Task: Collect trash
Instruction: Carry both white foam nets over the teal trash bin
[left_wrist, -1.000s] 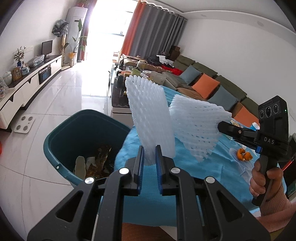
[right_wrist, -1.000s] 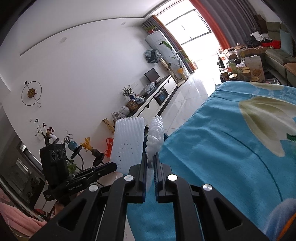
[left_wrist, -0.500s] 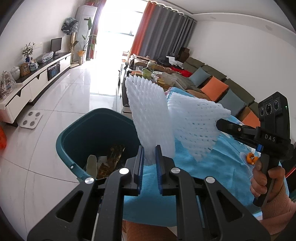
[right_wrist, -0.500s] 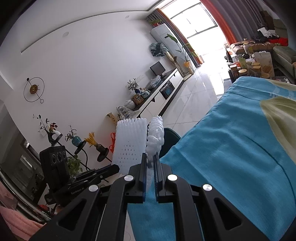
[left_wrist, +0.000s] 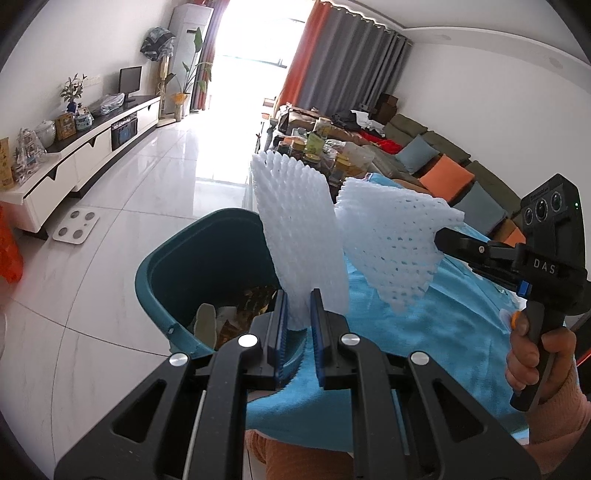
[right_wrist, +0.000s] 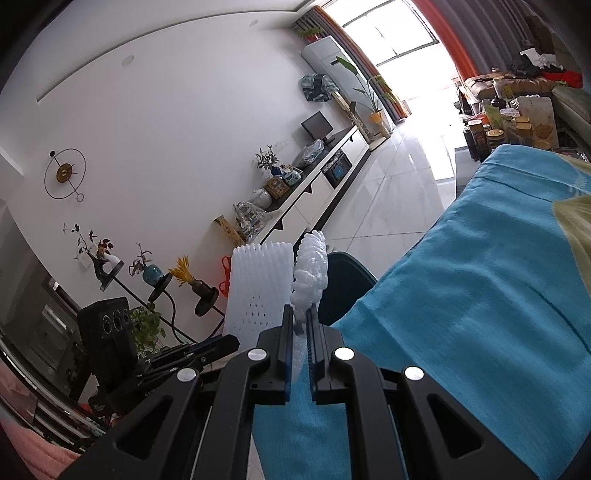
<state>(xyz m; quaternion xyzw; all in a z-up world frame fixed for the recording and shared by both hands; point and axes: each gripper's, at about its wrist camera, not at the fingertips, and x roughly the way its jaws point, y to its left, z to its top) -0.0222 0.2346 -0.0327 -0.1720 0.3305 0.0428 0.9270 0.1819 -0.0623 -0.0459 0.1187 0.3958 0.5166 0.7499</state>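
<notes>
My left gripper (left_wrist: 297, 299) is shut on the lower edge of a white foam fruit net (left_wrist: 301, 229) that stands upright over the near rim of a teal trash bin (left_wrist: 177, 258). Scraps of trash lie in the bin's bottom. To the right, my right gripper (left_wrist: 441, 236) is shut on a second white foam net (left_wrist: 391, 243), held above the blue tablecloth (left_wrist: 424, 332). In the right wrist view that gripper (right_wrist: 300, 317) pinches its net (right_wrist: 310, 269) edge-on, with the left net (right_wrist: 256, 291) and the bin (right_wrist: 343, 284) just beyond.
A hand (left_wrist: 535, 358) in a pink sleeve holds the right gripper's handle. A white tiled floor with a bathroom scale (left_wrist: 75, 229) spreads left of the bin. A low TV cabinet (left_wrist: 74, 162) lines the left wall; a cluttered coffee table (left_wrist: 317, 151) and sofa (left_wrist: 443, 173) lie beyond.
Both grippers, each still holding its net, have drifted toward the bin. The bin has shifted right in the left wrist view and more of it shows in the right wrist view.
</notes>
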